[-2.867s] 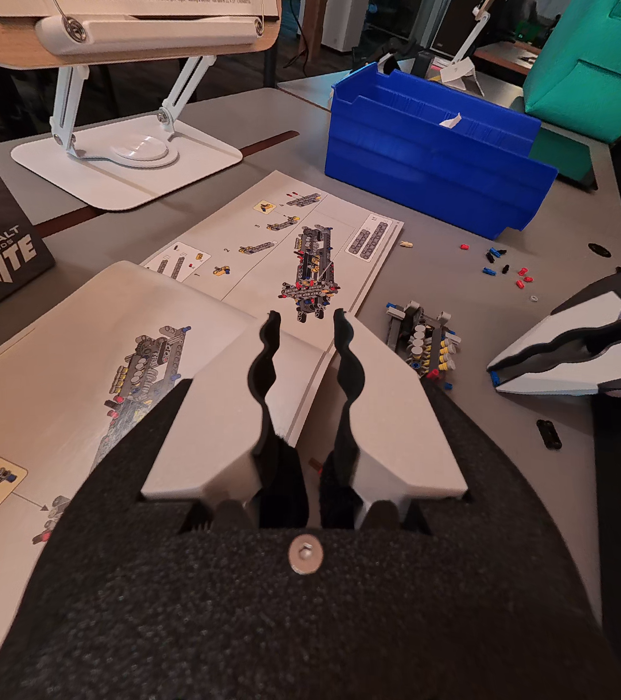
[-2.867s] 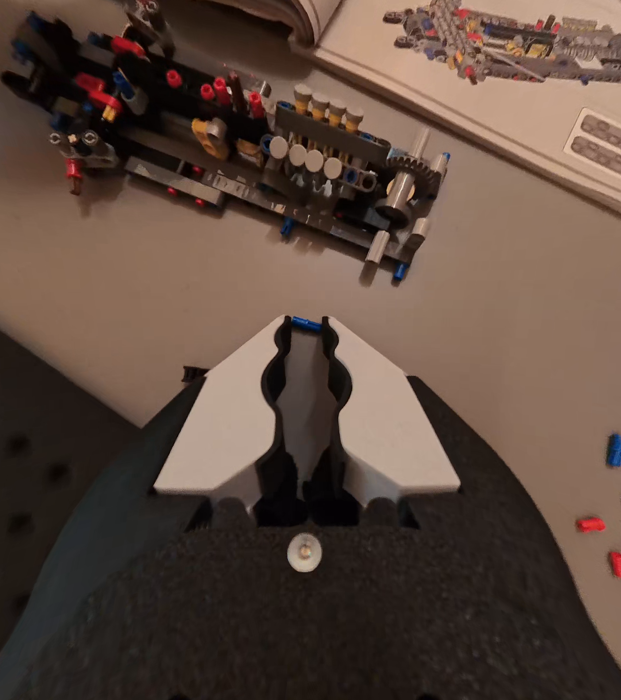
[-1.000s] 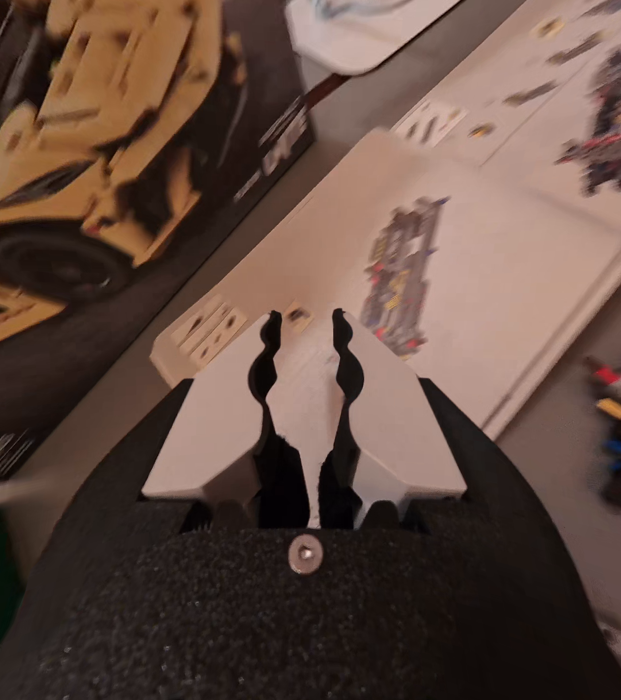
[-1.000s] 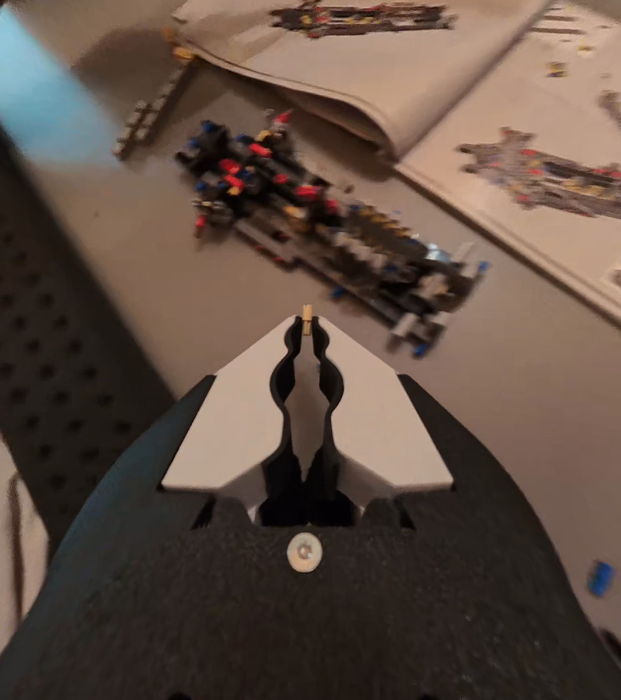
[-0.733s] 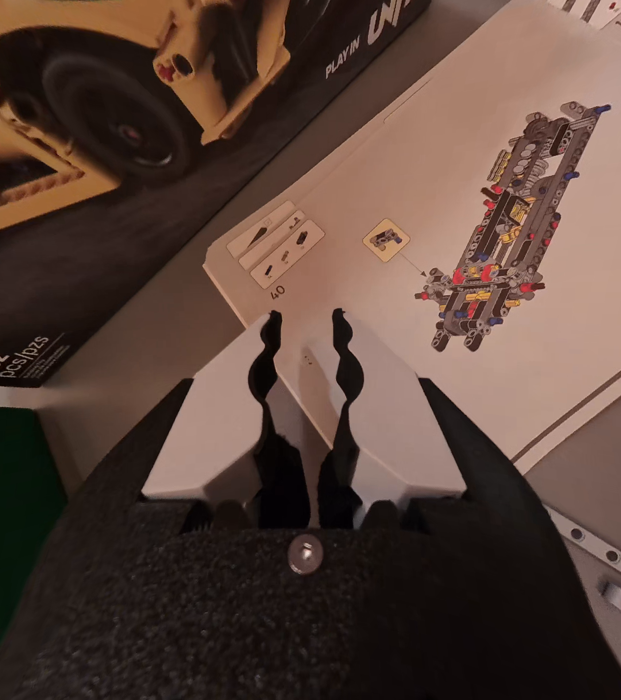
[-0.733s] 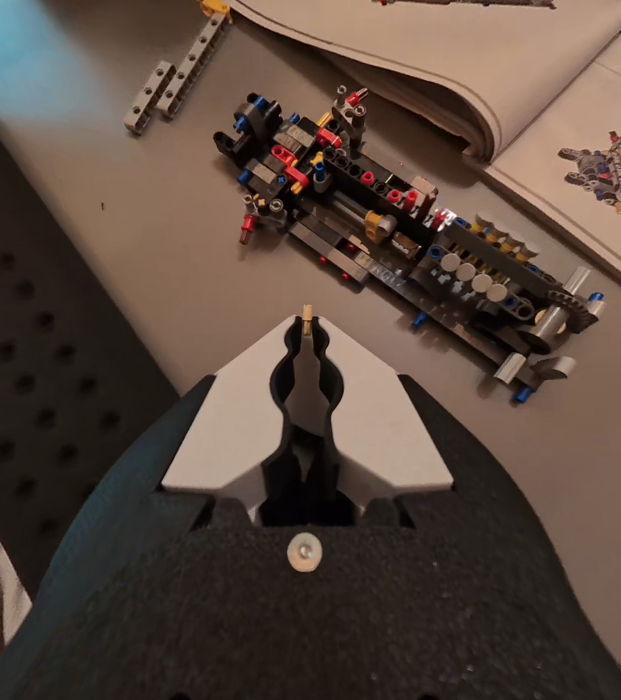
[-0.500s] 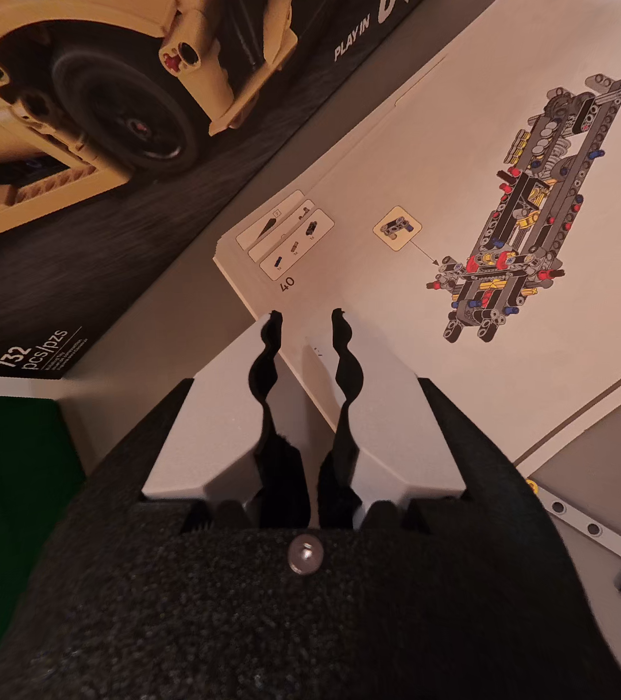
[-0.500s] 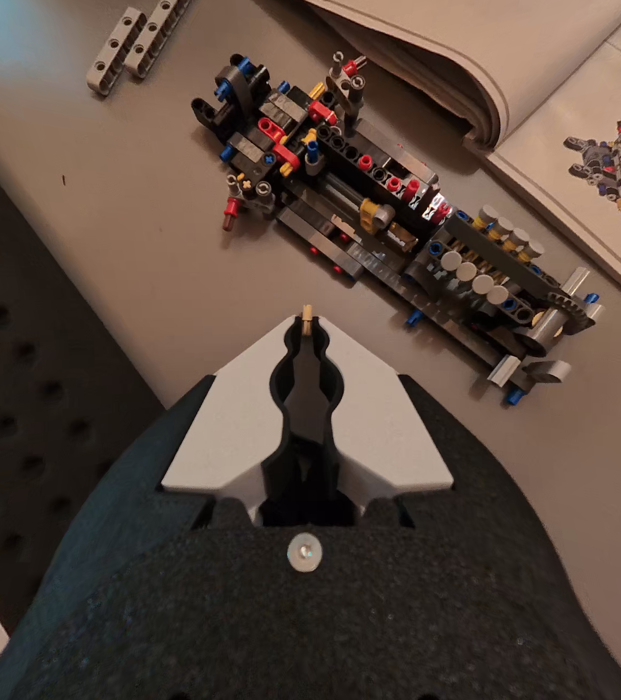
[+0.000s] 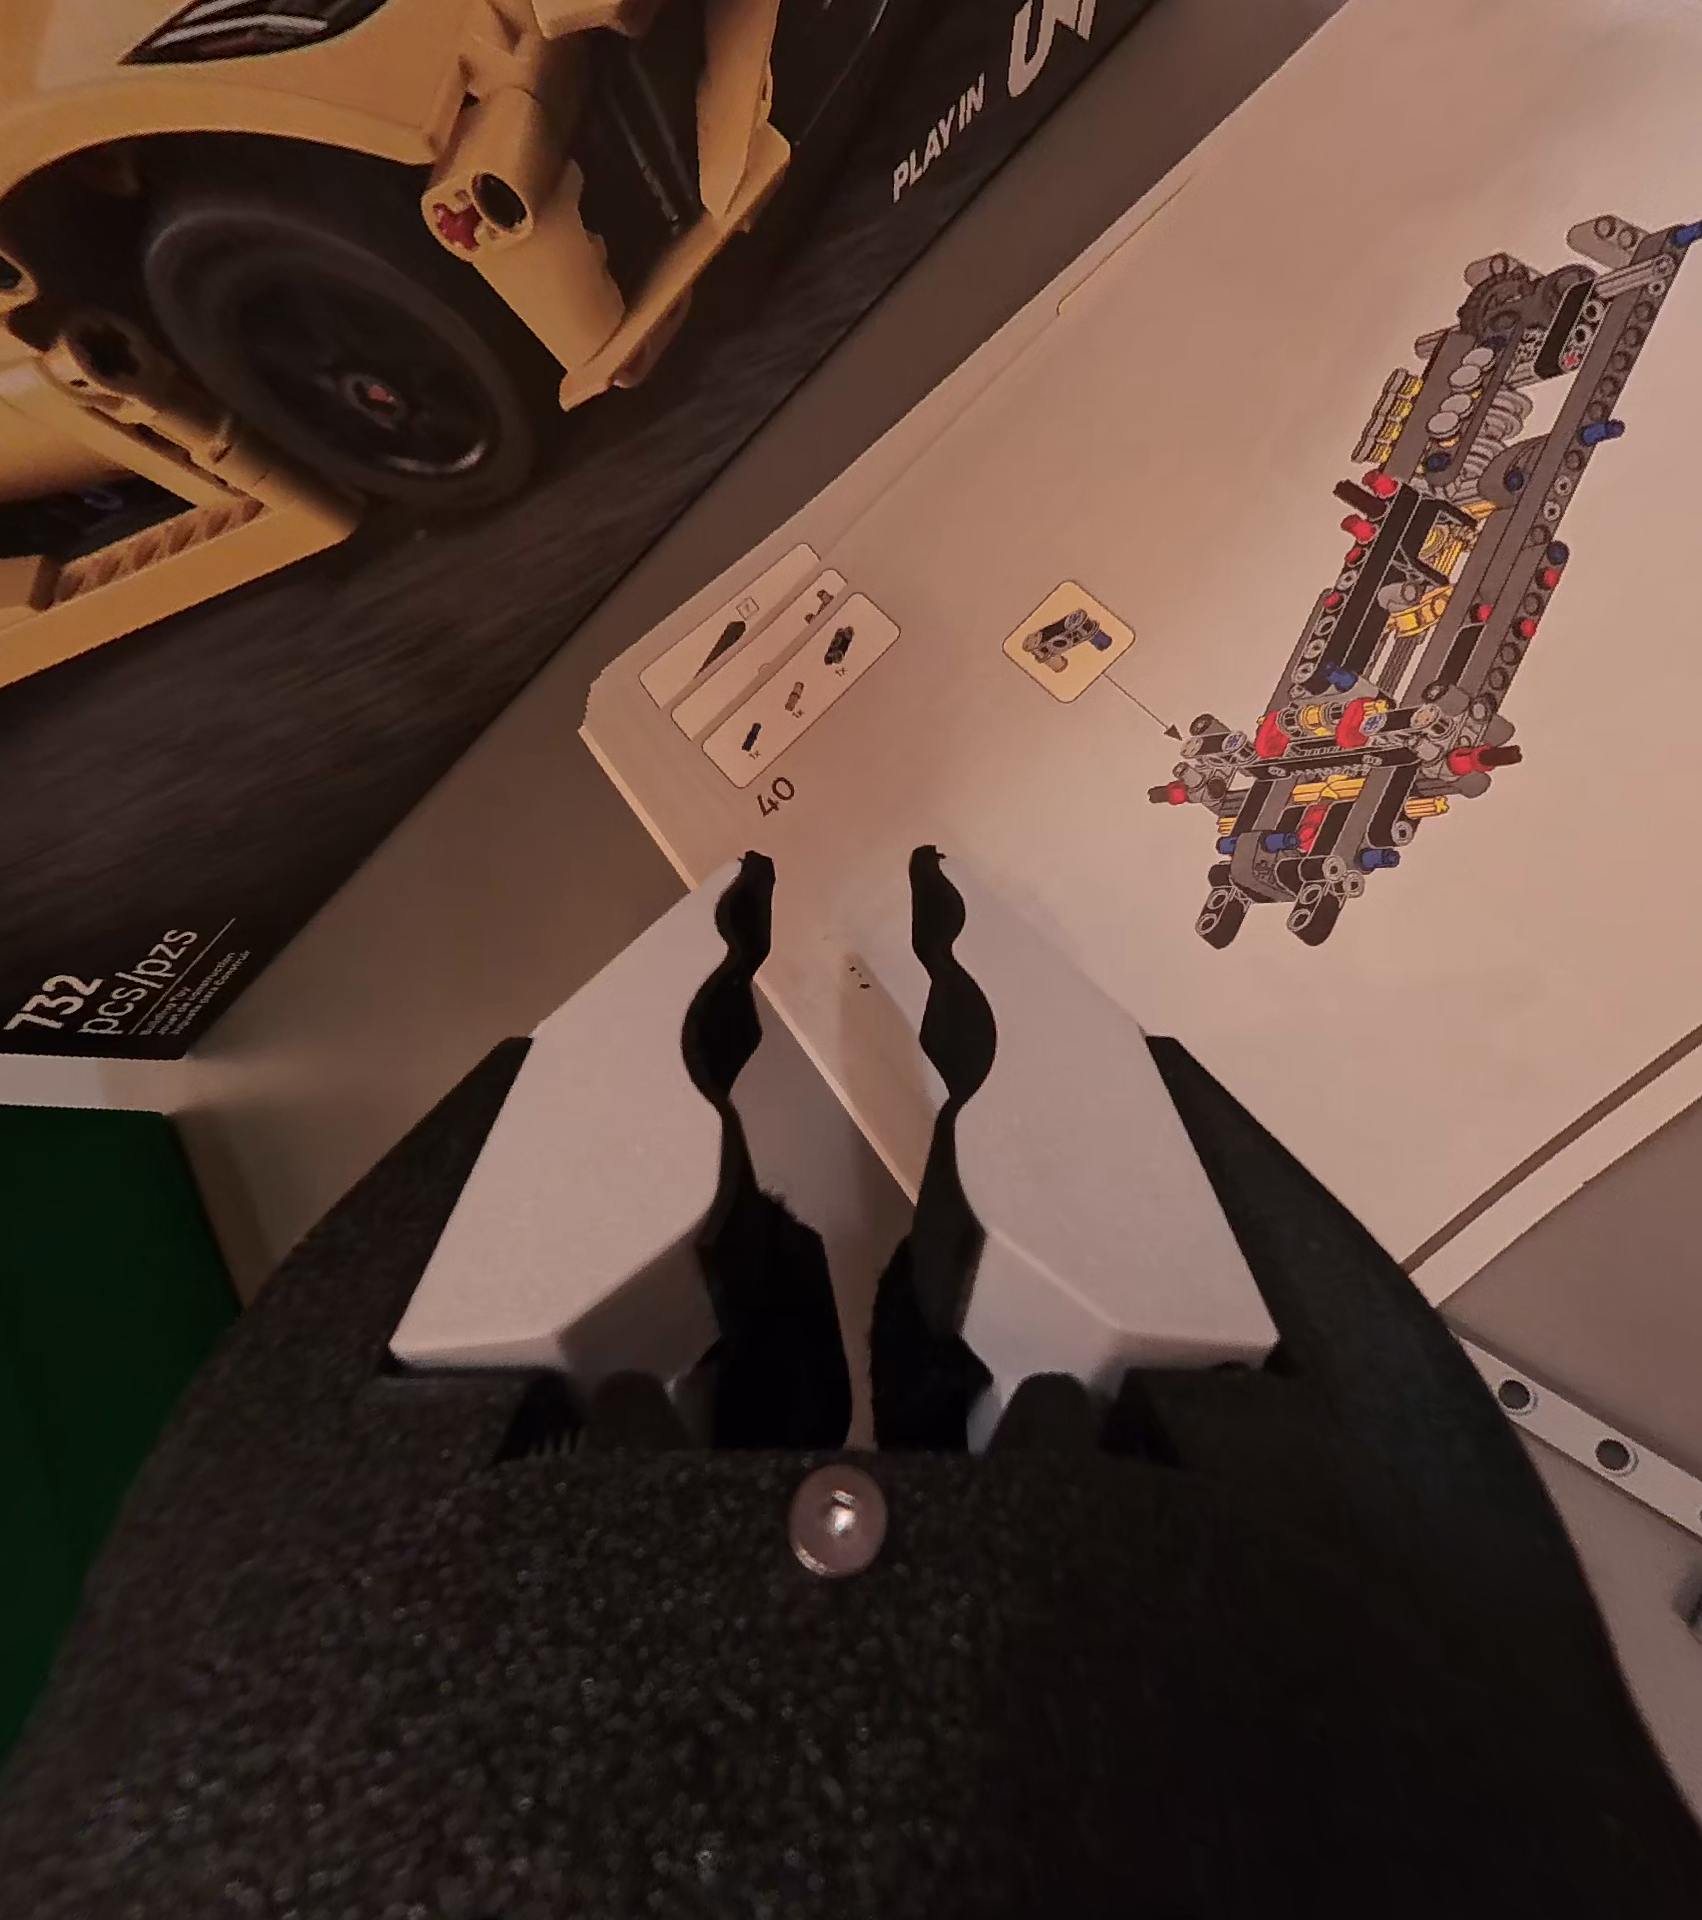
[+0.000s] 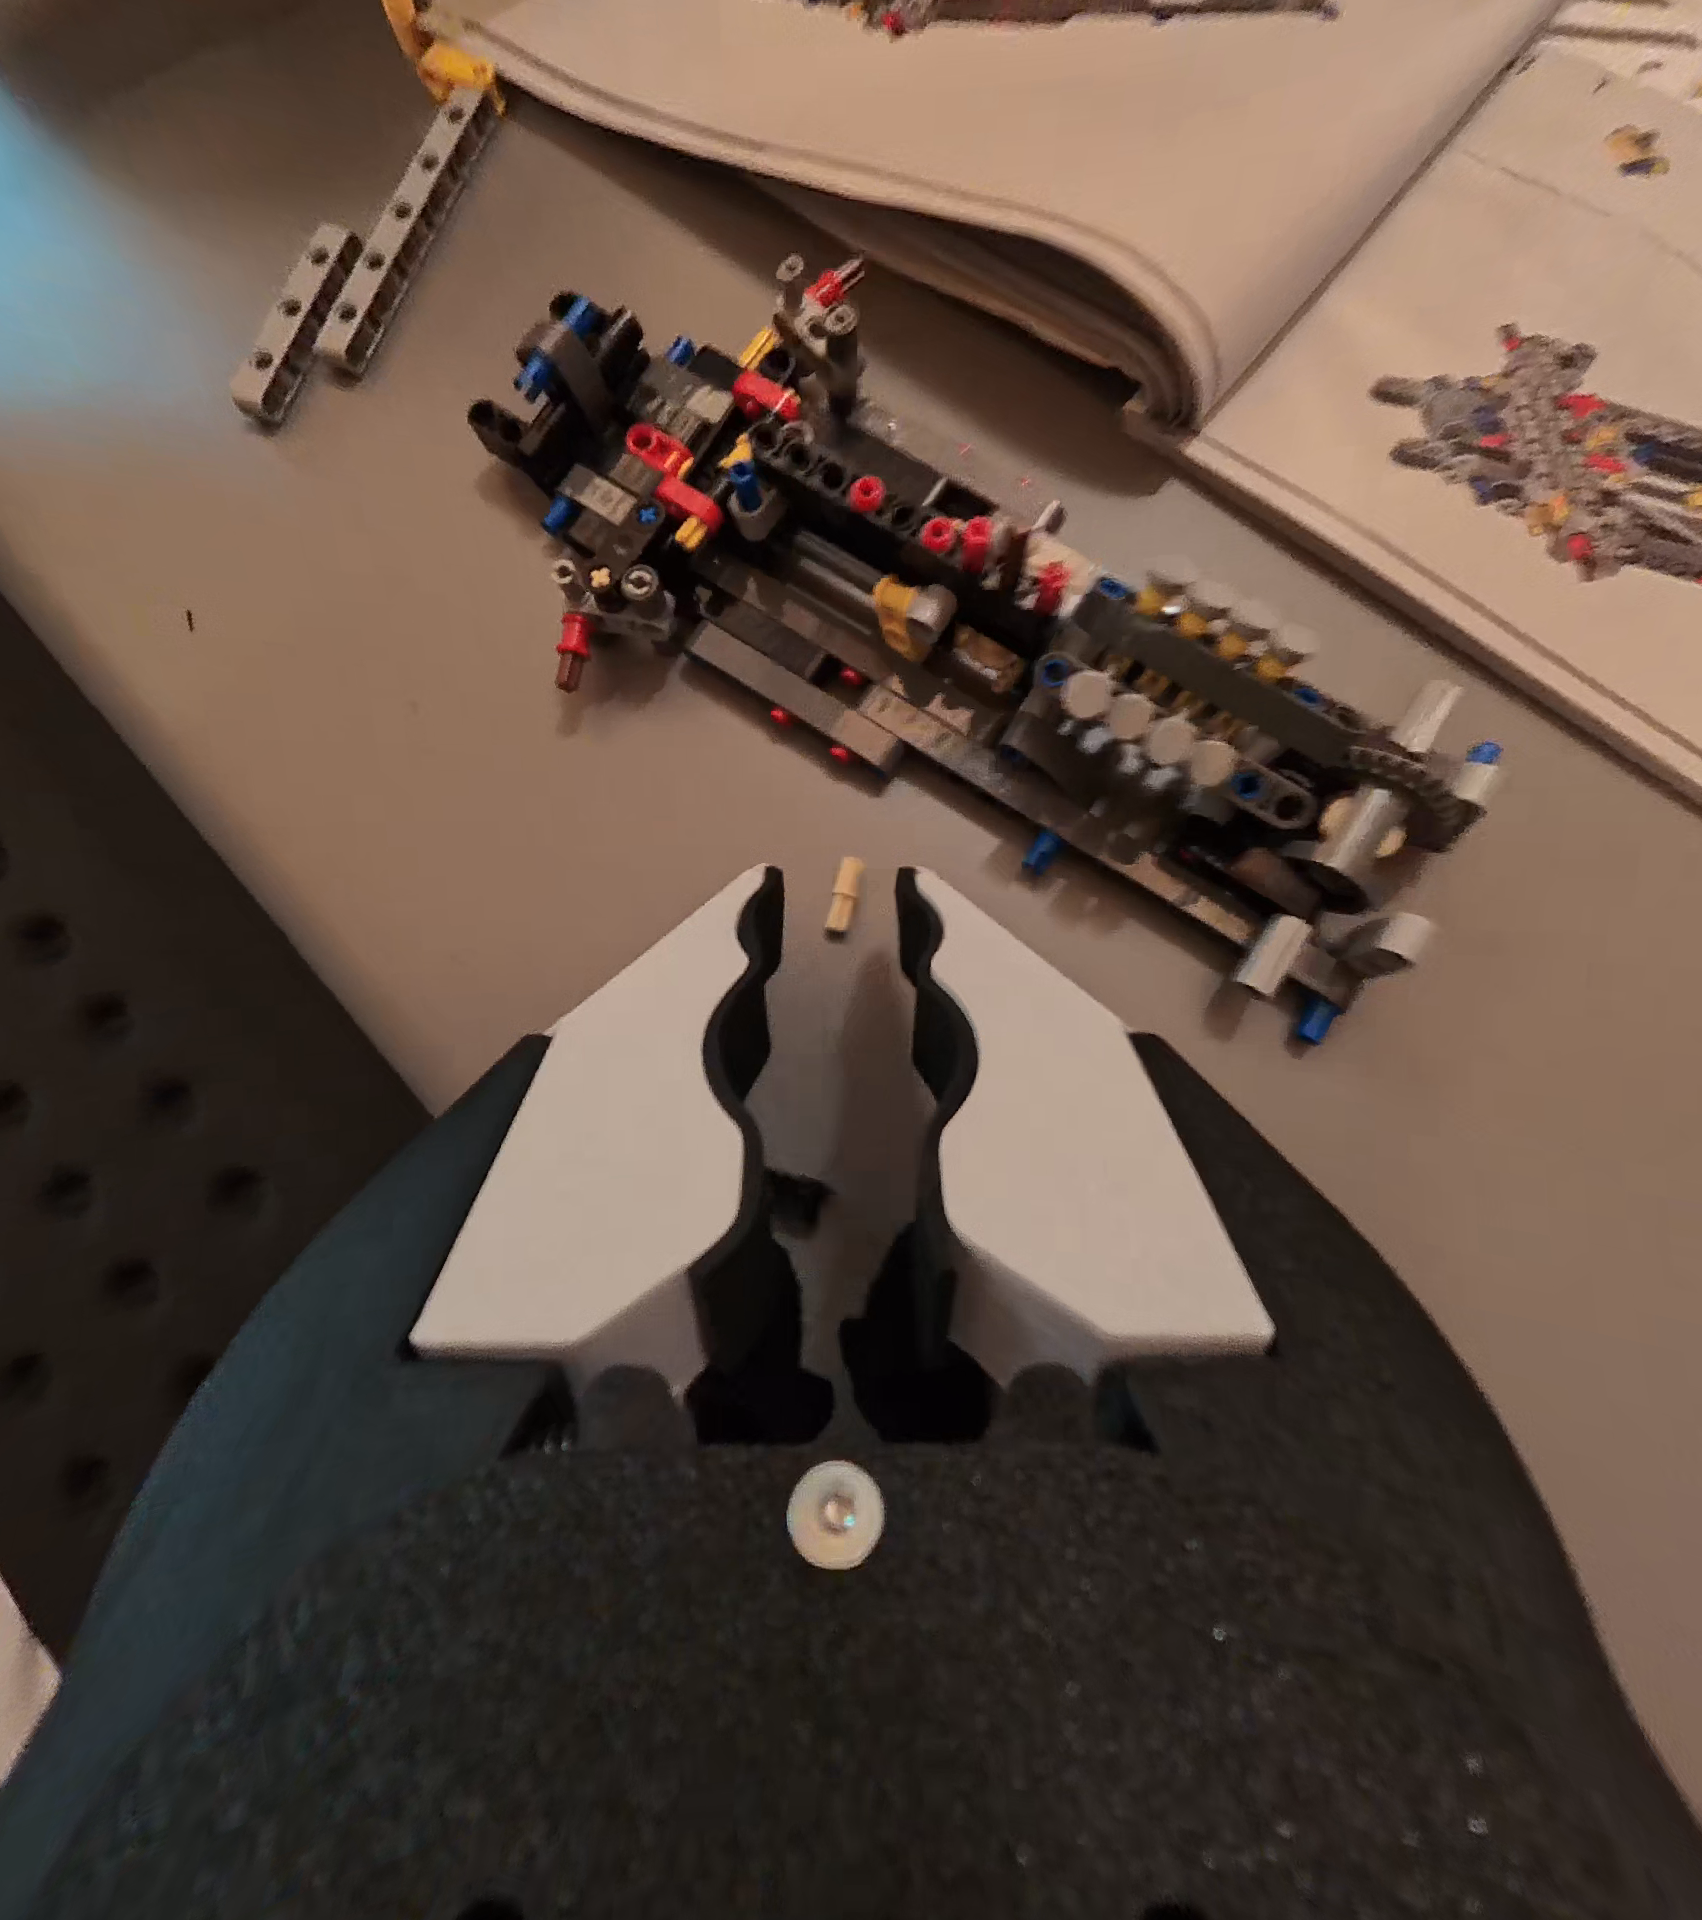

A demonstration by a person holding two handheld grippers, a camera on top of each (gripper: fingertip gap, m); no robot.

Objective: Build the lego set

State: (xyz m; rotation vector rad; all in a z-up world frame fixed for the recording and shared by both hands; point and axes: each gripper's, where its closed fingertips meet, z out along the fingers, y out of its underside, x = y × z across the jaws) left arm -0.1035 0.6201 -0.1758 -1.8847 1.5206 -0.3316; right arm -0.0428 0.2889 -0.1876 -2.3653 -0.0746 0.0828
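Note:
The part-built lego chassis (image 10: pixel 940 613), black and grey with red, blue and yellow pins, lies on the grey table ahead of my right gripper (image 10: pixel 839 881). That gripper is open; a small tan pin (image 10: pixel 842 894) lies between its fingertips, free of both. My left gripper (image 9: pixel 842 862) is open and empty, hovering over the near corner of the open instruction booklet (image 9: pixel 1138 582), which shows a drawing of the chassis.
The set's box (image 9: pixel 203 364) with a tan car picture lies left of the booklet. Two grey beams (image 10: pixel 359 270) lie left of the chassis; one shows in the left wrist view (image 9: pixel 1647 1465). A black perforated mat (image 10: pixel 47 1039) borders the table's near left. The booklet (image 10: pixel 1034 177) lies beyond the chassis.
My right gripper has opened and let go of the tan pin, which now sits loose between the fingertips. My left gripper has drifted slightly over the booklet corner.

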